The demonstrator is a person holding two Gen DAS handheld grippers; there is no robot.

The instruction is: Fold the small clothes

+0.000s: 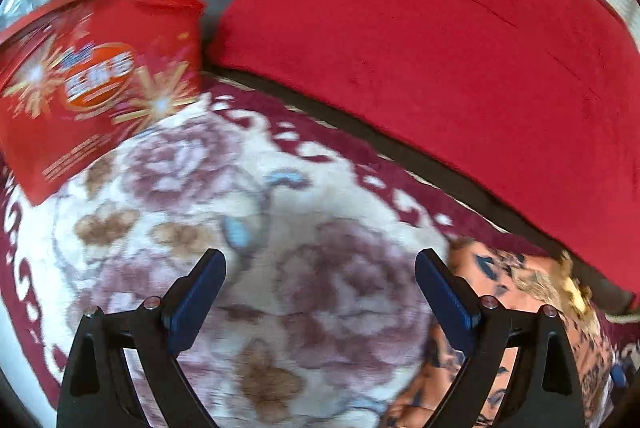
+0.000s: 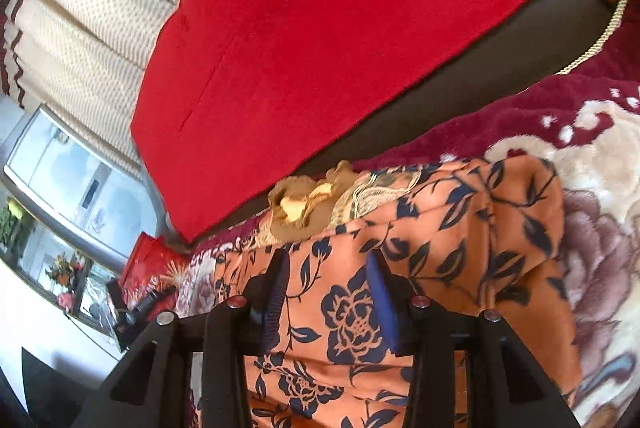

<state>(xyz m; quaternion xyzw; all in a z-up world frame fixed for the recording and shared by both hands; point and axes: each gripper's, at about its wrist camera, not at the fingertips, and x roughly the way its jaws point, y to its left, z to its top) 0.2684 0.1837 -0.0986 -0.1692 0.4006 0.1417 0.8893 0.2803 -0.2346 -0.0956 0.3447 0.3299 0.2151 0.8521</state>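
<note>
Behind your floral blanket (image 1: 248, 195) leans 1 red cushion (image 1: 420, 39); your left gripper (image 1: 320, 292) gapes empty, your right gripper (image 2: 328, 292), half-open, straddles the orange floral garment (image 2: 440, 228) lying rumpled; folding looks barely begun.

light: bright daylight | blur: motion smear, left view worse | edges: fisheye bending, dark corners
</note>
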